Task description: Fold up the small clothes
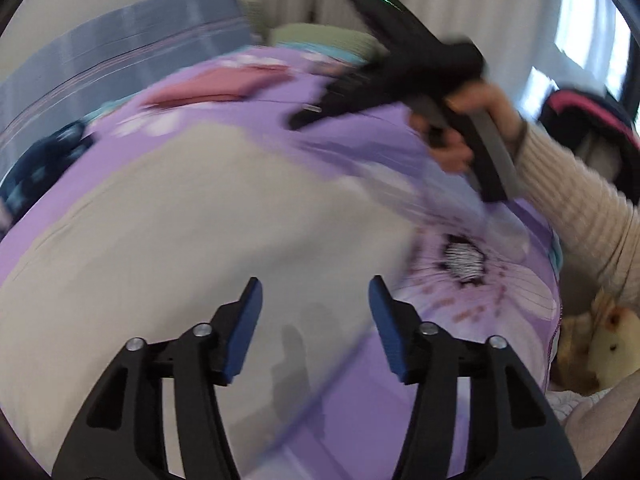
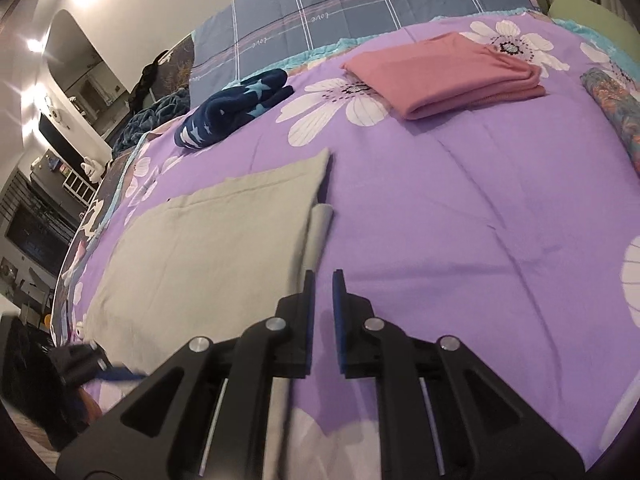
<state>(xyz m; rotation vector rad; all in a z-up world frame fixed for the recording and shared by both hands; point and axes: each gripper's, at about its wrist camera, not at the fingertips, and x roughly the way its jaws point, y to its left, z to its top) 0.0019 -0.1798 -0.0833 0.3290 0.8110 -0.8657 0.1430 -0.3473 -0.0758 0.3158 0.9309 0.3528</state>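
A grey garment (image 1: 200, 220) (image 2: 208, 248) lies flat on the purple floral bedspread (image 2: 460, 200), with a narrow folded strip along its right edge. In the blurred left wrist view my left gripper (image 1: 316, 292) hovers over the grey garment, open, with nothing between its blue pads. My right gripper (image 2: 324, 280) sits just beside the garment's right edge; its jaws stand a narrow gap apart and only purple bedspread shows between them. A hand in a cream sleeve holds the right gripper (image 1: 320, 108), which the left wrist view shows over the bed. The left gripper (image 2: 100, 372) shows blurred at the lower left.
A folded pink garment (image 2: 440, 72) and a rolled navy star-print piece (image 2: 228, 112) lie further back on the bed. A patterned cloth (image 2: 616, 112) sits at the right edge. A blue plaid quilt (image 2: 360, 0) is behind. A plush toy (image 1: 608, 344) lies beside the bed.
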